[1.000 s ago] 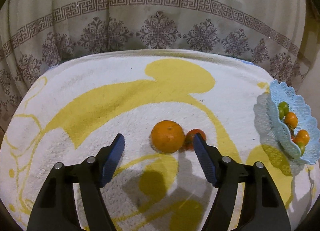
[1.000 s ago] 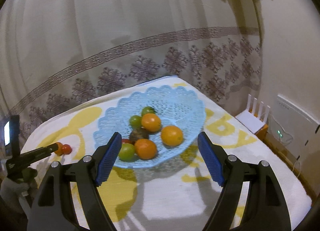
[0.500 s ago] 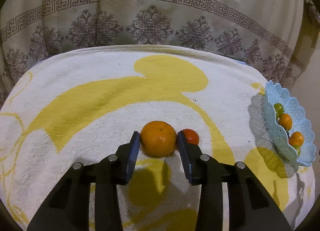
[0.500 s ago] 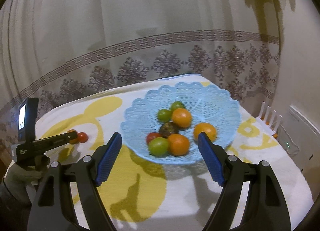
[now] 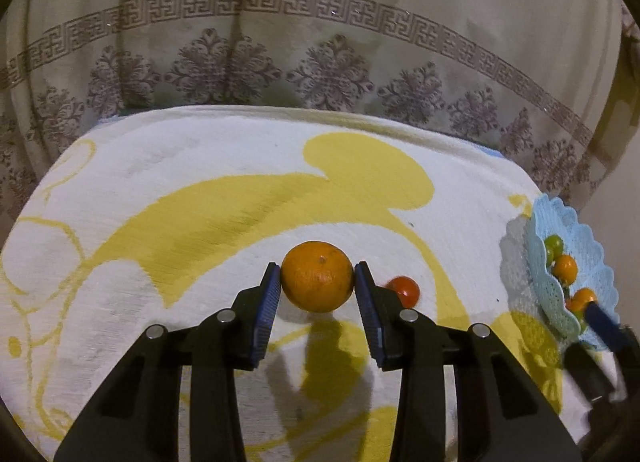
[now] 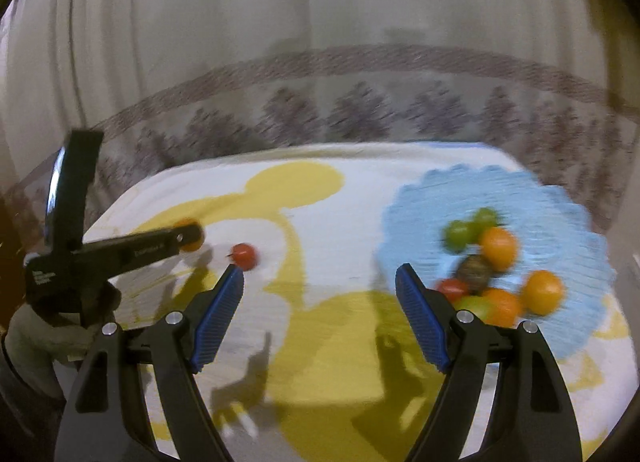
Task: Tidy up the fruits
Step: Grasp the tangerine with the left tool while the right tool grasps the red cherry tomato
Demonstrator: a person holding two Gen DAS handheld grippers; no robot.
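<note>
While the left hand-held gripper (image 5: 317, 282) clamps the orange (image 5: 317, 282) between its blue pads, a small red tomato (image 5: 405, 291) lies just right of its right finger on the towel (image 5: 200, 166). Spread wide and holding nothing, the right hand-held gripper (image 6: 320, 302) hovers with the blue basket (image 6: 432, 190) of fruit ahead to its right.

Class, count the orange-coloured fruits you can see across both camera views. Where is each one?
4. One orange is gripped by the left gripper; three lie in the blue basket, at and. Blur may hide others.
</note>
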